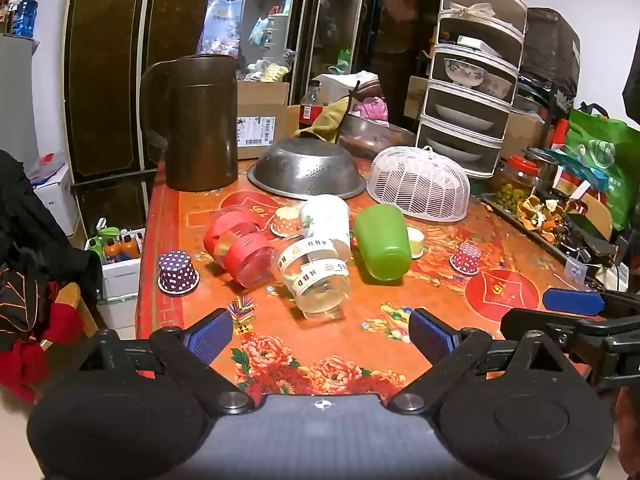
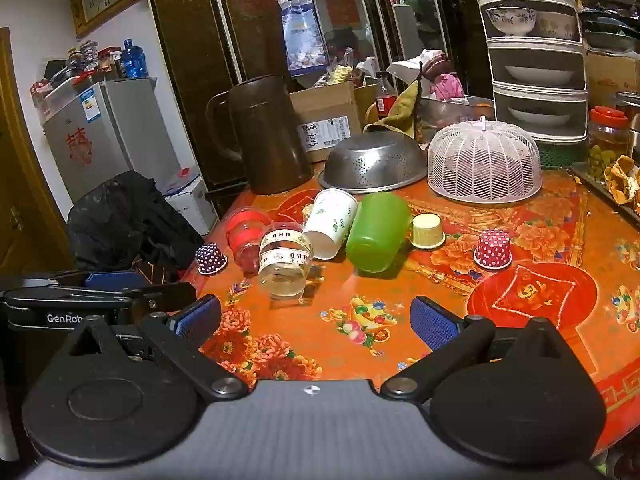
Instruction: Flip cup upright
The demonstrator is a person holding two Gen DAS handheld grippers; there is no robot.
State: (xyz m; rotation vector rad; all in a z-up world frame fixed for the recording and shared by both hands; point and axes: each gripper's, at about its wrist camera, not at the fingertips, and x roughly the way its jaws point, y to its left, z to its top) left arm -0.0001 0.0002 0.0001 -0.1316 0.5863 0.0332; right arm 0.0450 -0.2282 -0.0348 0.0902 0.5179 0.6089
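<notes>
Several cups lie on their sides mid-table: a clear cup with "HBD" ribbon (image 1: 314,270) (image 2: 285,258), a clear cup with red bands (image 1: 238,242) (image 2: 246,238), a white paper cup (image 1: 326,218) (image 2: 333,222) and a green plastic cup (image 1: 382,242) (image 2: 378,230). Small paper cups stand upside down: purple dotted (image 1: 177,272) (image 2: 210,258), red dotted (image 1: 466,258) (image 2: 493,249), yellow (image 2: 427,231). My left gripper (image 1: 320,336) is open and empty, in front of the HBD cup. My right gripper (image 2: 316,320) is open and empty, near the table's front edge.
A brown jug (image 1: 198,122) (image 2: 266,134), an upturned steel colander (image 1: 306,168) (image 2: 374,162) and a white mesh food cover (image 1: 420,182) (image 2: 484,160) stand behind the cups. A tiered dish rack (image 1: 470,80) and a jar (image 1: 516,178) are at the back right.
</notes>
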